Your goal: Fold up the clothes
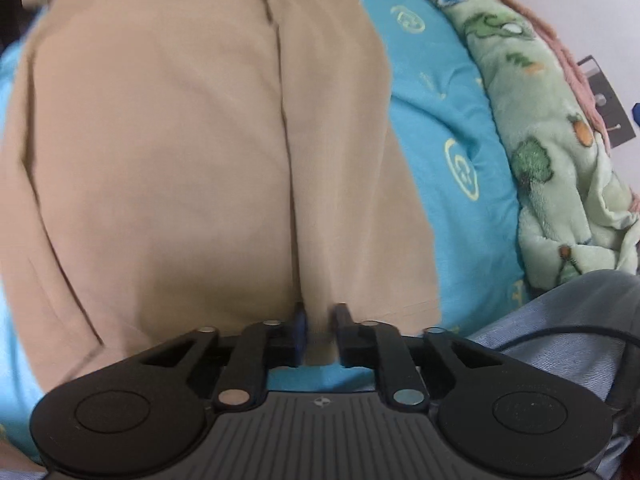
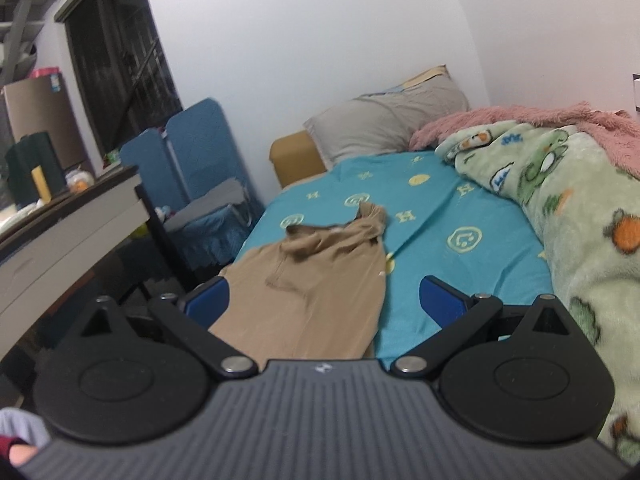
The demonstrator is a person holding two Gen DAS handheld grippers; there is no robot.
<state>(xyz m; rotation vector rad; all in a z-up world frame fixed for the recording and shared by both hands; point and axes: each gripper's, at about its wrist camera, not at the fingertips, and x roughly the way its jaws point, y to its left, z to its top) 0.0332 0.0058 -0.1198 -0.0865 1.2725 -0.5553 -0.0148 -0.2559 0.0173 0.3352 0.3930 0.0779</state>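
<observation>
On the bed's turquoise sheet (image 2: 432,216) lies the tan garment (image 2: 320,280), its long axis running away from the person toward the grey pillow (image 2: 384,124). The left gripper (image 1: 320,334) has its fingers narrow, pinching a small fold at the garment's near hem. The right gripper (image 2: 324,300) hovers above the near end with fingers wide, holding nothing. I judge the left is nearer for lifting the hem forward.
</observation>
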